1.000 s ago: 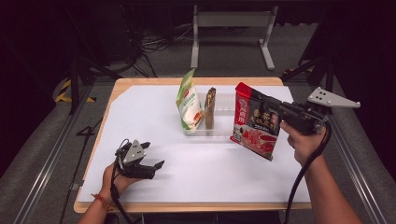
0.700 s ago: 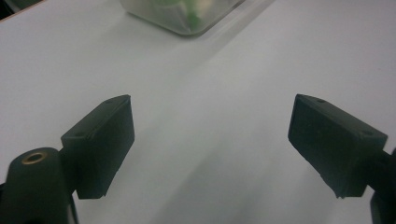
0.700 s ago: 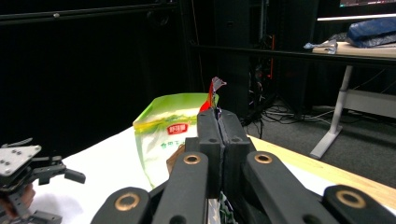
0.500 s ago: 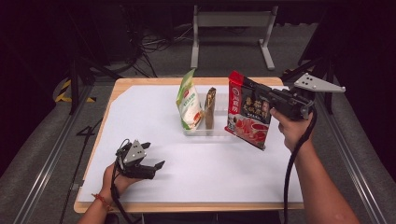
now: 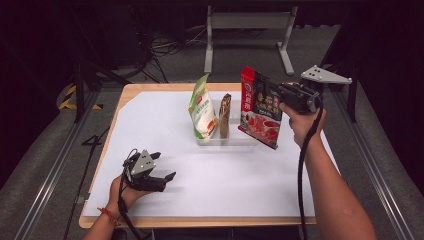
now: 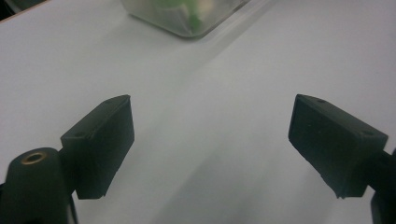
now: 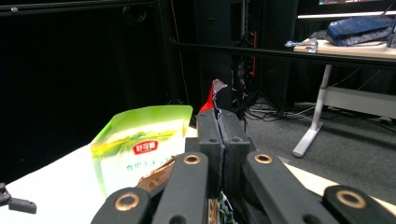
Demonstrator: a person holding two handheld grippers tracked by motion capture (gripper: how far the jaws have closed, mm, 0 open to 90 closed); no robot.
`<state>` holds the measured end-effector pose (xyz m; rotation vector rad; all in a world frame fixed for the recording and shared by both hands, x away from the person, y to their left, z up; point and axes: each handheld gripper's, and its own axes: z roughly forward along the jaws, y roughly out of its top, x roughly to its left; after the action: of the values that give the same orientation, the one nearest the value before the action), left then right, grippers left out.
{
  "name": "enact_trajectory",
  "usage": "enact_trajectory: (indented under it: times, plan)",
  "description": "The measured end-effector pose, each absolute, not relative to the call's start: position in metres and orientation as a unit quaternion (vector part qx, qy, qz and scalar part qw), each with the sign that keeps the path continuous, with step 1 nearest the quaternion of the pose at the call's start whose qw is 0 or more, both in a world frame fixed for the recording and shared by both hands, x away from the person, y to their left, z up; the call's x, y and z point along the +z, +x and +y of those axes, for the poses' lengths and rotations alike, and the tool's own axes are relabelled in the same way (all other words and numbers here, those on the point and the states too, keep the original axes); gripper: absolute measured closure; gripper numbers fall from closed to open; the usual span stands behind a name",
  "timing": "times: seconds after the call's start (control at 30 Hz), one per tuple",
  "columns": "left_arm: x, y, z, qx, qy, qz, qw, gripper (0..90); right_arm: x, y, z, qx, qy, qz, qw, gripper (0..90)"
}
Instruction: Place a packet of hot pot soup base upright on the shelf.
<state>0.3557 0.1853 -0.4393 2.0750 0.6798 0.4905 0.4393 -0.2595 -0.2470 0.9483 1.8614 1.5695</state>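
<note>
Nearest, the left claw [image 5: 169, 176] rests released on the white table [image 5: 150, 120], idle, jaws wide apart. Beyond, the right claw [image 5: 276, 89] is clenched on the red pouch [image 5: 260, 107], holding it upright above the clear rack [image 5: 227, 141], apparently for slotting beside the green pouch [image 5: 202, 107] and brown packet [image 5: 225, 116]. The rack's slots are hard to make out.

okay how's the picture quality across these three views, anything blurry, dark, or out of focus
High view: evenly lit white table cover, dark surroundings, the red packet slightly soft. Left gripper view: the jaws sharp enough, the clear container at the top edge blurred, soft shadows on the white surface. Right gripper view: black background, the near linkage soft, the green pouch bright and readable.
</note>
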Motion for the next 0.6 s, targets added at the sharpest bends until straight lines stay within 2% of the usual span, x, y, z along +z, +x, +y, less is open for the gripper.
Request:
enact_trajectory:
  times: [0.6]
  plan:
    - [-0.440, 0.356, 0.187, 0.195, 0.836, 0.269, 0.436, 14.9, -0.257, 0.478, -0.235, 0.577, 0.368, 0.679, 0.265, 89.4]
